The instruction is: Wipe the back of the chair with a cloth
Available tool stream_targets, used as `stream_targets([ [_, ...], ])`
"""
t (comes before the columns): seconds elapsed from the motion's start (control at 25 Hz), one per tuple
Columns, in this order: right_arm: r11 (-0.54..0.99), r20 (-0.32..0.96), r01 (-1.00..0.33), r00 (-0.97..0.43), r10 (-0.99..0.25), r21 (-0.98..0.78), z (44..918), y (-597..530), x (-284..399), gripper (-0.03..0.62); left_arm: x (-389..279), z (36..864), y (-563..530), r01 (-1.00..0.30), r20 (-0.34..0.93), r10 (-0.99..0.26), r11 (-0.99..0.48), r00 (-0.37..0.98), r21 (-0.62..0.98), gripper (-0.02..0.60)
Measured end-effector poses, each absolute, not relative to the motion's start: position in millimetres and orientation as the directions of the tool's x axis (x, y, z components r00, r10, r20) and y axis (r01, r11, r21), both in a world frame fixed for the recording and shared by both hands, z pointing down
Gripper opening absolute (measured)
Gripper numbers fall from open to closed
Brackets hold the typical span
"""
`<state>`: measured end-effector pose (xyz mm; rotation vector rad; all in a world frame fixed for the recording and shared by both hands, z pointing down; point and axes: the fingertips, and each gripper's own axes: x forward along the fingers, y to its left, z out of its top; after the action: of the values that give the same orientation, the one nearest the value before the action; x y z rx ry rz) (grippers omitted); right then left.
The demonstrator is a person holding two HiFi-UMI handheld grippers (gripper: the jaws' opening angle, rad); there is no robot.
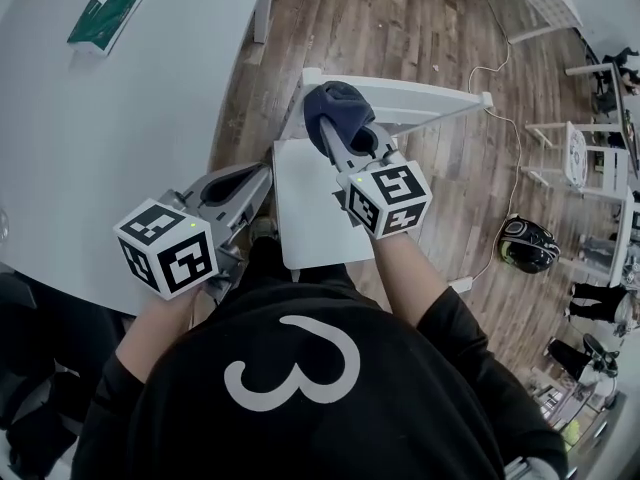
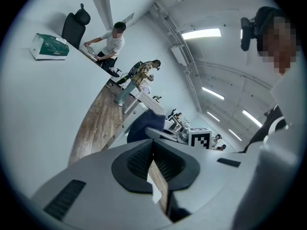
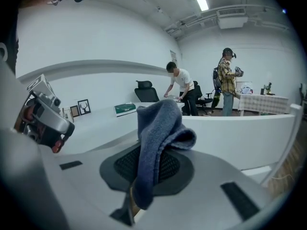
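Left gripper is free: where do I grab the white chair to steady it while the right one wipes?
Probably the seat at its left edge, from the left: that flat edge lies just beside the left gripper, whose shut jaws must open first. The right gripper and cloth crowd the backrest rail.

The head camera looks steeply down past the person's shoulders (image 1: 190,388) onto the chair (image 1: 318,218) and the desk (image 1: 120,138) edge. Cameras close behind the left gripper (image 1: 262,176) and right gripper (image 1: 338,136) face out across the desk; all three show the green packet (image 1: 105,13).
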<state>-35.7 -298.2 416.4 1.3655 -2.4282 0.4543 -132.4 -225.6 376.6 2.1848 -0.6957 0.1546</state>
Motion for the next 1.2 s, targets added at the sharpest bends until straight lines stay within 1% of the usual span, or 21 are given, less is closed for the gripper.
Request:
stream_targets([
  [0.2,0.45,0.415,-0.886,-0.452,-0.789,-0.109,424.5,-308.8,-27.7,0.051,-131.8,383.8,-221.4,-0.577,0.356,-0.479,-0.468,0.802,0.669,0.014],
  [0.4,0.443,0.407,-0.886,-0.458,-0.79,-0.138,427.9,-310.9,-21.2,0.051,-125.5,371.1,-212.1,-0.62,0.356,-0.549,-0.428,0.756,0.658,0.014],
  [0.88,0.46,0.395,-0.87,-0.491,-0.776,-0.178,428.7,-316.1,-13.1,0.051,-103.1,377.3,-179.7,-0.672,0.4,-0.585,-0.371,0.705,0.641,0.014],
  [1.2,0.442,0.388,-0.883,-0.467,-0.795,-0.157,428.7,-317.6,29.2,0.051,-79.4,381.0,-168.4,-0.685,0.41,-0.596,-0.358,0.691,0.634,0.014],
])
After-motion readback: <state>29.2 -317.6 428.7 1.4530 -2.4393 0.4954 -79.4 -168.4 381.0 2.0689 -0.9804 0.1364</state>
